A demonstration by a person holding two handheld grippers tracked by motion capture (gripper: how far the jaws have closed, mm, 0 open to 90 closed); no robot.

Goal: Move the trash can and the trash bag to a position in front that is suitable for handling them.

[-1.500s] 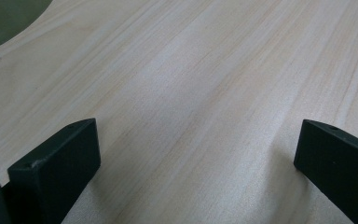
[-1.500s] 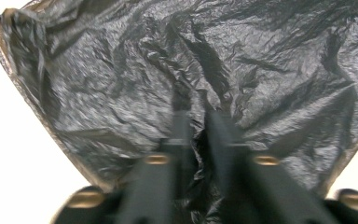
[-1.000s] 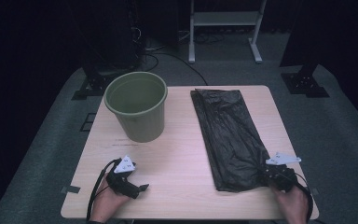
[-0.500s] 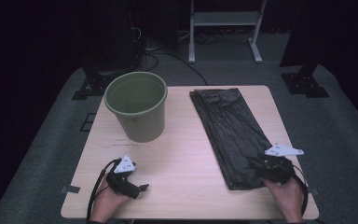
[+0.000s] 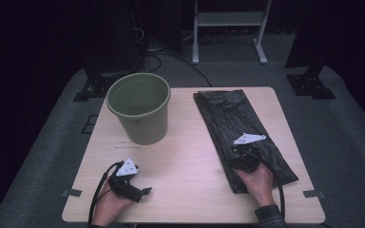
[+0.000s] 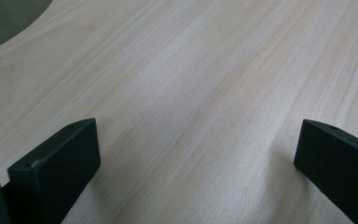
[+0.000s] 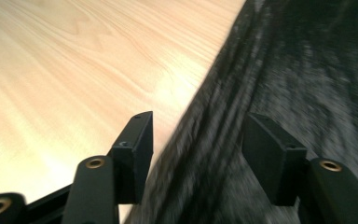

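Your tabletop (image 5: 185,161) carries a green bin (image 5: 139,112) toward its far left corner and a flattened black bag (image 5: 240,128) along its right edge; the bag lies wholly outside the bin. Your right tongs (image 5: 240,153) have slid inward from the near right corner onto the bag, and their jaws have just been opening; they now straddle the bag's left edge, gripping nothing, so a pinch looks imminent. Your left tongs (image 5: 145,191) rest wide and empty near the near left corner.
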